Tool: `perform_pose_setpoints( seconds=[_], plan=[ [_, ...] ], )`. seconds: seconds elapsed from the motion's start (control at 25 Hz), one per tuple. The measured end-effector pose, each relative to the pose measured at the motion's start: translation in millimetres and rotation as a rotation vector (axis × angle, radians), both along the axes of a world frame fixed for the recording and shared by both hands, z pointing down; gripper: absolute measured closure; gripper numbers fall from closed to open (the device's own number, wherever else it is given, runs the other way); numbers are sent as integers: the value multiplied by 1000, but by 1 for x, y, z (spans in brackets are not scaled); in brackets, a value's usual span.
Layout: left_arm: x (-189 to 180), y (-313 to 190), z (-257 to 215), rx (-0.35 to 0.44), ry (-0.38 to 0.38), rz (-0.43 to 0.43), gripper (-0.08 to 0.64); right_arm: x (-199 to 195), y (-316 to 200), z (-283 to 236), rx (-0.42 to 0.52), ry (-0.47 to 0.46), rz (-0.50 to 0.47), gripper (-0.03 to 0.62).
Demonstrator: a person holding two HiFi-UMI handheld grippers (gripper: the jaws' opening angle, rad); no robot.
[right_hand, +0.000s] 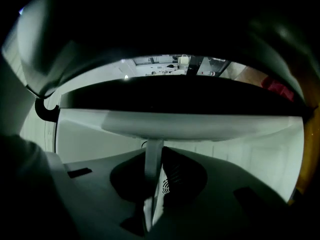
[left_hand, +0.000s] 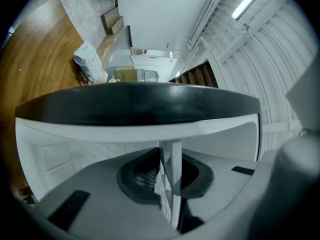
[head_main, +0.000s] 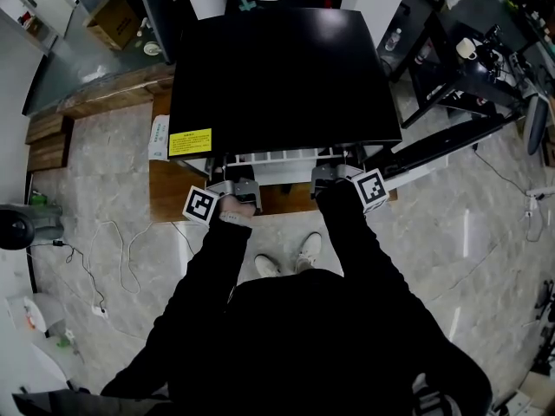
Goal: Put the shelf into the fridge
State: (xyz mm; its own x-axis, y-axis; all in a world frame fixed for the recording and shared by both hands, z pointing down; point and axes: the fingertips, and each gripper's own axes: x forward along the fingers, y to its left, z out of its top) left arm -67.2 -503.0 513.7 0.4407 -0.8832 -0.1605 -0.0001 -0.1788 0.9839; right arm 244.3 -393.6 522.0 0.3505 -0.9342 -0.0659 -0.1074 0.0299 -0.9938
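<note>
A black fridge stands in front of me, seen from above, its white inside open toward me. The white wire shelf juts out a little from under its top edge. My left gripper is shut on the shelf's front rim at the left, and my right gripper is shut on it at the right. In the left gripper view a white bar of the shelf is clamped between the pads of the left gripper. In the right gripper view the shelf's bar is pinched by the right gripper.
The fridge sits on a low wooden platform. A white packet lies beside it at the left. A long black panel reaches out to the right of the fridge. Cables trail over the tiled floor.
</note>
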Motion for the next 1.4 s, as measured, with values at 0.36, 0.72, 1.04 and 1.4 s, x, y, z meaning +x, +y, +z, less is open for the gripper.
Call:
perform_pose_setpoints(
  seconds=[0.36, 0.72, 1.04, 1.4],
  plan=[
    [4, -13, 0, 12, -9, -20, 520, 4, -15, -4, 15, 2, -4, 561],
    [8, 13, -11, 103, -106, 86, 463, -35, -2, 0, -41, 99, -171, 468],
    [15, 105, -25, 423, -556, 371, 463, -117, 42, -30, -118, 647, -470, 520],
    [9, 191, -62, 756, -993, 485, 554, -186, 106, -51, -99, 1228, -683, 586]
  ],
)
